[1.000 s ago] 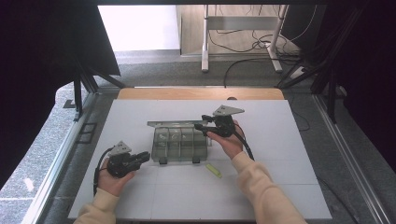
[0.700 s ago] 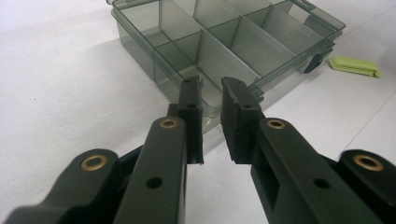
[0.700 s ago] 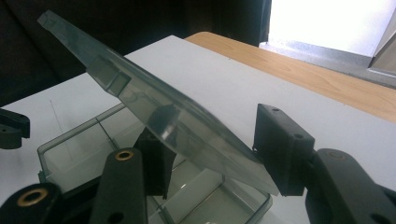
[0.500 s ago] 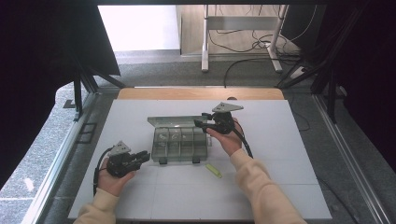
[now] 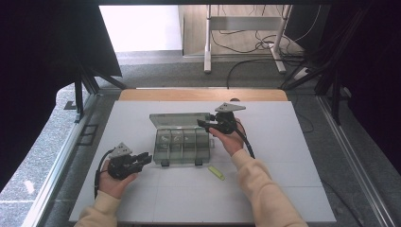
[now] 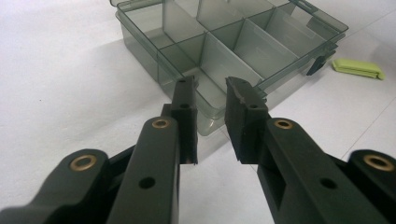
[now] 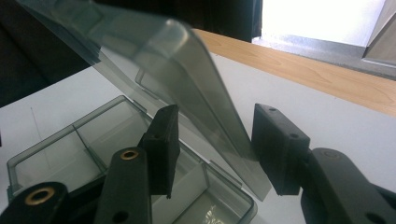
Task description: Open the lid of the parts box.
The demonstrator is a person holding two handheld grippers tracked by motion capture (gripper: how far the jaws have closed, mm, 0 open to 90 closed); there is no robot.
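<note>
Since a second ago your right gripper (image 5: pixel 204 124) drew slightly nearer the box's (image 5: pixel 182 145) rear right corner, and the lid (image 5: pixel 179 118) stood a little more upright; your left gripper (image 5: pixel 145 161) kept its spot.

Left jaws had just been opening. In the left gripper view (image 6: pixel 212 88) they stood at a narrow gap, nothing between them, tips aimed at the box's (image 6: pixel 219 46) near corner and just short of it.

Right jaws had just been closing a little. In the right gripper view (image 7: pixel 215 128) the lid's (image 7: pixel 187 79) edge ran tilted between them; it lay close against one jaw, well clear of the other. Could not tell whether the pads pressed on it.

Box sat at mid-table (image 5: pixel 283 189), lid raised at the far side, compartments open to the camera. Two latches hung off the near wall.

Green piece (image 5: pixel 216 173) lay flat on the table, near the box's front right corner, apart from it. Left gripper view showed it (image 6: pixel 357 68) beyond a latch.
</note>
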